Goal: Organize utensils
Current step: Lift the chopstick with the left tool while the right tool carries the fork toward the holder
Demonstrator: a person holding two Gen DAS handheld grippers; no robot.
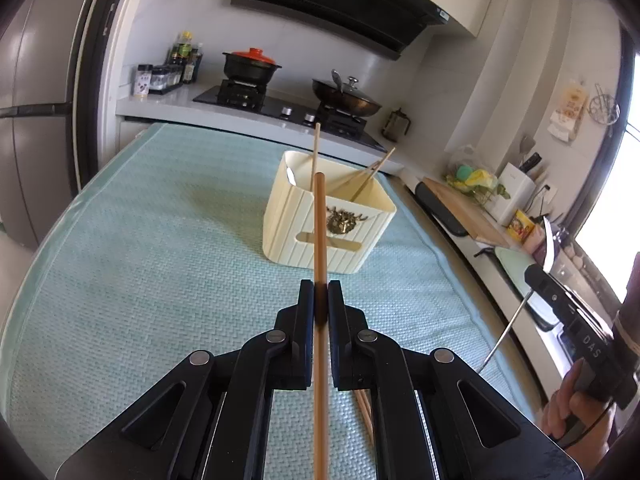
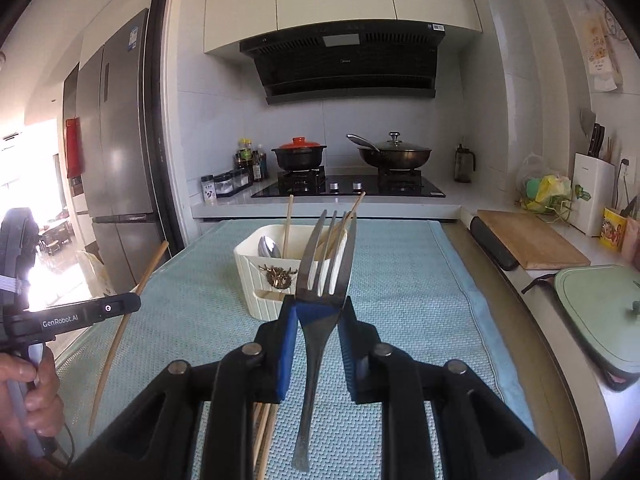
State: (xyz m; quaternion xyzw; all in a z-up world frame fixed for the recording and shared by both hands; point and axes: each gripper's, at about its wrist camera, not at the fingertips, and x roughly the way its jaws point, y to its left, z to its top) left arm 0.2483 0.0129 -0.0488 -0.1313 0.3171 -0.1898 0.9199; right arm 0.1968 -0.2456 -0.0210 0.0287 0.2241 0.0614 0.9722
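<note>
My left gripper (image 1: 320, 292) is shut on a long wooden chopstick (image 1: 320, 232), held above the teal mat (image 1: 160, 260) and pointing toward the cream utensil holder (image 1: 288, 224). The holder has several chopsticks and a spoon (image 1: 291, 176) standing in it. My right gripper (image 2: 319, 304) is shut on a metal fork (image 2: 318, 340), tines forward, in line with the holder (image 2: 256, 292). Loose chopsticks (image 2: 266, 428) lie on the mat under the grippers. In the right wrist view, the left gripper (image 2: 132, 304) with its chopstick (image 2: 116, 340) shows at the left.
Beyond the mat's far edge is a stove with a red-lidded pot (image 2: 299, 154) and a wok (image 2: 394, 156). A wooden cutting board (image 2: 528, 240) and a green lid (image 2: 600, 304) sit on the right counter. A fridge (image 2: 116, 120) stands to the left.
</note>
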